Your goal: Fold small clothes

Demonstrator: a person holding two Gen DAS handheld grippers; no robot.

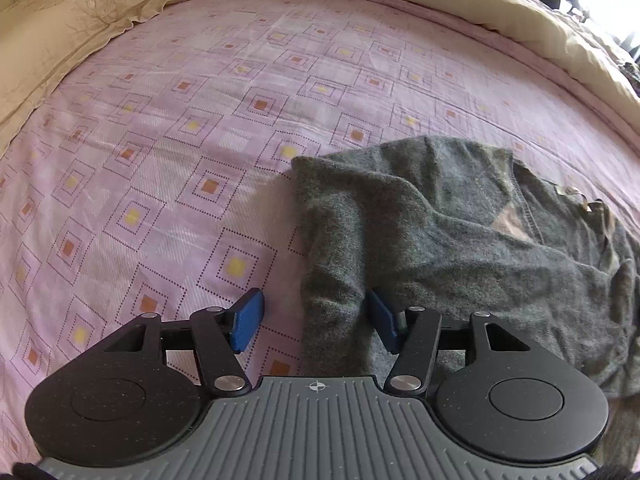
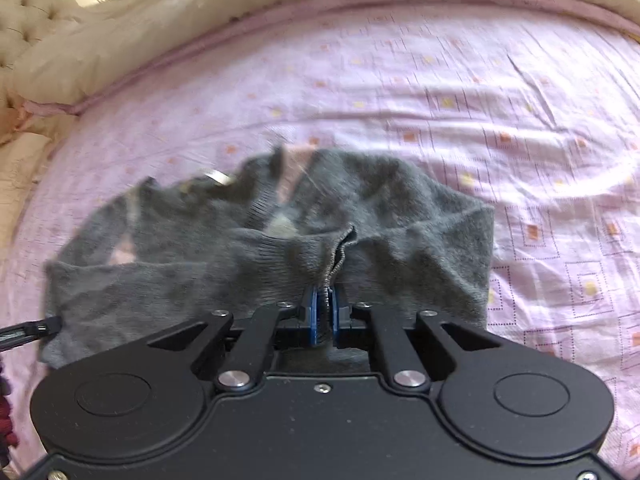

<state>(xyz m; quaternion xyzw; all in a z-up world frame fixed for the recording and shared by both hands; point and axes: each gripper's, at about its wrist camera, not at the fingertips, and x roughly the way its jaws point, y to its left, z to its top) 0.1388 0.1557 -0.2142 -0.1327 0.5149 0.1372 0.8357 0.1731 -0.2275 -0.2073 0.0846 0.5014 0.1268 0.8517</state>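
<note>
Grey knit garment [image 1: 460,240] lies rumpled on the pink patterned bedsheet [image 1: 180,140], not yet squared. My right gripper [image 2: 324,314] is clamped tight on a ribbed edge. My left gripper [image 1: 316,320] is spread wide, straddling a limp strip of the knit, gripping nothing. Step, I judge: gathering corners. Next: close left, then draw both apart to flatten.

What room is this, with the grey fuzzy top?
Most likely a bedroom. The grey top lies on a bed with a pink patterned sheet, a cream pillow sits at one end, and a padded headboard stands behind it.
</note>
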